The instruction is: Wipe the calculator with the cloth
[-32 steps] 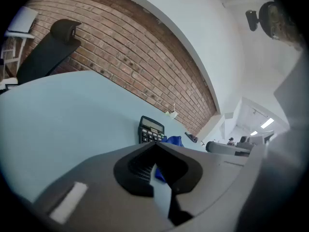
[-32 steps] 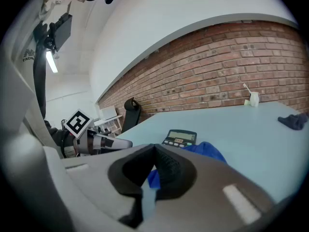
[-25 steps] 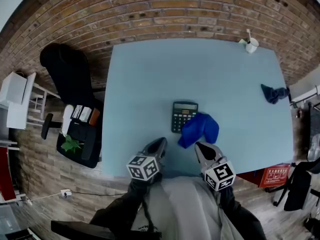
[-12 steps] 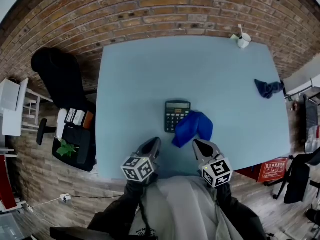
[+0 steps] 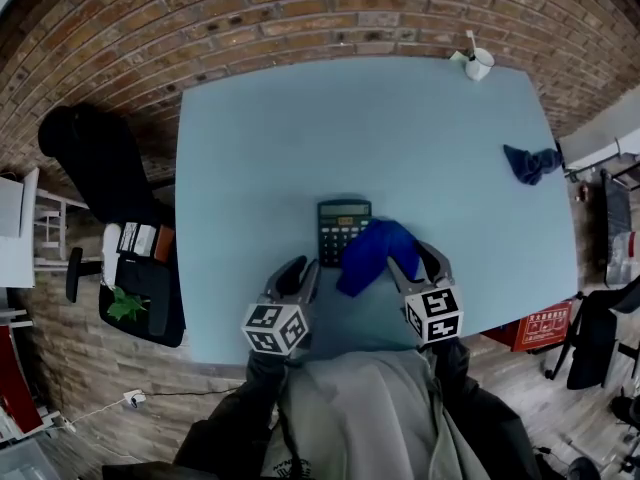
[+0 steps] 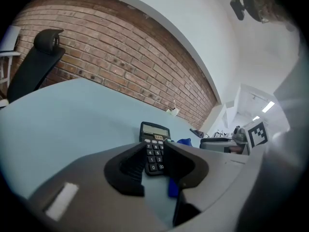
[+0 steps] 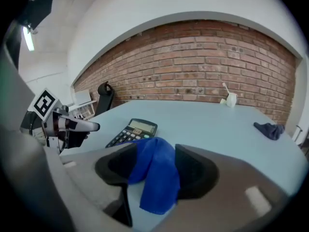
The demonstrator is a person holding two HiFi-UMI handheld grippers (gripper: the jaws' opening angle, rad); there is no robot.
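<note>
1. Your right tool [image 5: 418,261] is wide, its jaws opening, with the blue cloth [image 5: 368,255] lying loose between them.
2. Your left tool [image 5: 301,269] is narrow, its jaws opening, and it grips nothing.
3. The calculator [image 5: 343,230] lies flat on the worktop [image 5: 300,138], just ahead of your left tool, with the cloth against its right side.

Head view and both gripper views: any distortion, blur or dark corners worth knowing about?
Head view: fisheye bows the table edges and brick wall; light is even. Left gripper view: calculator keys crisp, corners black. Right gripper view: blue cloth sharp, corners black too.
</note>
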